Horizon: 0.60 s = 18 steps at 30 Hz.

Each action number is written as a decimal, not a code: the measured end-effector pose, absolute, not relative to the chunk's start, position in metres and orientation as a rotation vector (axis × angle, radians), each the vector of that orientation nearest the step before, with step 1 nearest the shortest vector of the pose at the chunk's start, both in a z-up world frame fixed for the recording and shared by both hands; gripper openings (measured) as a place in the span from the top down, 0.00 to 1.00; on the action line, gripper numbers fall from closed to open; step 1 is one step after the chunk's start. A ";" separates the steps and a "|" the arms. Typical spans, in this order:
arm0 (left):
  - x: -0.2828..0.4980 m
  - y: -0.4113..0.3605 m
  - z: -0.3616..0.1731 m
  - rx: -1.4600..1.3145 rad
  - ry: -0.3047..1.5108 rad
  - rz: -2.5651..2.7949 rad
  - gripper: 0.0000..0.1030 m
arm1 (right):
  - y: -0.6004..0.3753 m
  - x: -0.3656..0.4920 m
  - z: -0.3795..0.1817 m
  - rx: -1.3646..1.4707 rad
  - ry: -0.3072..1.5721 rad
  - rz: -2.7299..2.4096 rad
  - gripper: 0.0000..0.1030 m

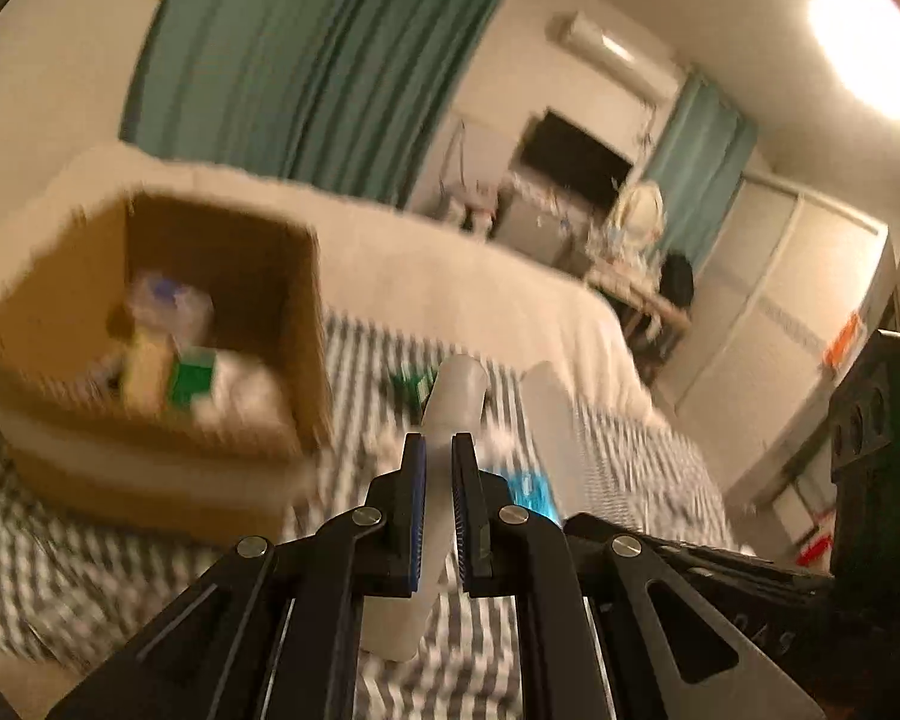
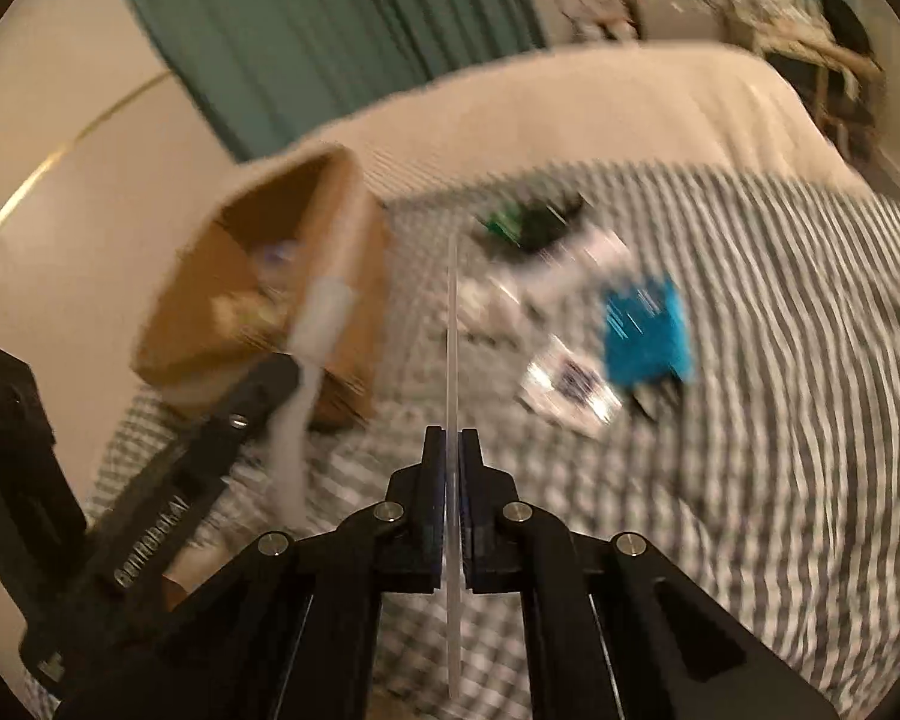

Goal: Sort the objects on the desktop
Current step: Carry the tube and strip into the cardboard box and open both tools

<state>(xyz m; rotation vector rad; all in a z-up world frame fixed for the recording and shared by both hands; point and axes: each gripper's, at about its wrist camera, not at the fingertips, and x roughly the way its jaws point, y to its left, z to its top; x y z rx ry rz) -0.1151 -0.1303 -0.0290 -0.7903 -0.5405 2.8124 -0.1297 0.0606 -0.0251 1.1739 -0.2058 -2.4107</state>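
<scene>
Nearest the lens in the left wrist view, the left claw (image 1: 438, 450) was seen nearly closed on a translucent white tube (image 1: 444, 438), which was pinched at mid-length with its upper end projecting past the tips and its lower end hanging below the pads. In the right wrist view the right claw (image 2: 452, 441) was pressed almost fully together on a thin clear strip (image 2: 452, 324), gripped edge-on; what the strip was could not be made out. Both items were held above a bed covered by a grey-and-white striped blanket (image 2: 750, 360).

An open cardboard box (image 1: 150, 324), already holding several blurred items, stood on the blanket to the left, near the tube. A blue packet (image 2: 648, 330), a small white card (image 2: 570, 390) and a green-and-dark object (image 2: 528, 219) lay loose on the blanket, apart from the box.

Several risks were judged from this. The tube, smooth and round, might have rotated or slid out between the pads, since it was held at one narrow band only. The strip, thin and flexible-looking, might have bent or slipped if it struck the box wall. Heavy motion blur suggested fast movement, so the box rim might have been clipped and the box shifted on the soft bedding. With both claws close together, a collision between them at the box opening was also thought possible.
</scene>
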 end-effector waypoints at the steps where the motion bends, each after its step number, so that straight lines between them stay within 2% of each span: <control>1: -0.120 -0.140 -0.018 -0.753 -0.560 2.840 0.93 | 0.053 -0.135 -0.017 1.150 -0.192 -2.405 0.97; 7: -0.158 -0.219 0.009 -0.697 -0.688 3.040 0.93 | -0.024 -0.187 0.025 1.048 -0.129 -2.334 0.97; 13: -0.181 -0.266 -0.027 -0.809 -0.779 3.179 0.93 | -0.089 -0.233 0.003 1.098 -0.077 -2.269 0.97; 15: -0.185 -0.271 -0.039 -0.838 -0.731 3.198 0.92 | -0.104 -0.242 -0.007 1.117 -0.060 -2.242 0.97; 16: -0.188 -0.271 -0.043 -0.854 -0.708 3.193 0.86 | -0.111 -0.245 -0.011 1.118 -0.056 -2.229 0.97; 17: -0.190 -0.271 -0.045 -0.873 -0.691 3.193 0.84 | -0.113 -0.247 -0.014 1.115 -0.052 -2.222 0.96; 18: -0.190 -0.270 -0.046 -0.877 -0.679 3.195 0.83 | -0.115 -0.247 -0.016 1.111 -0.046 -2.221 0.88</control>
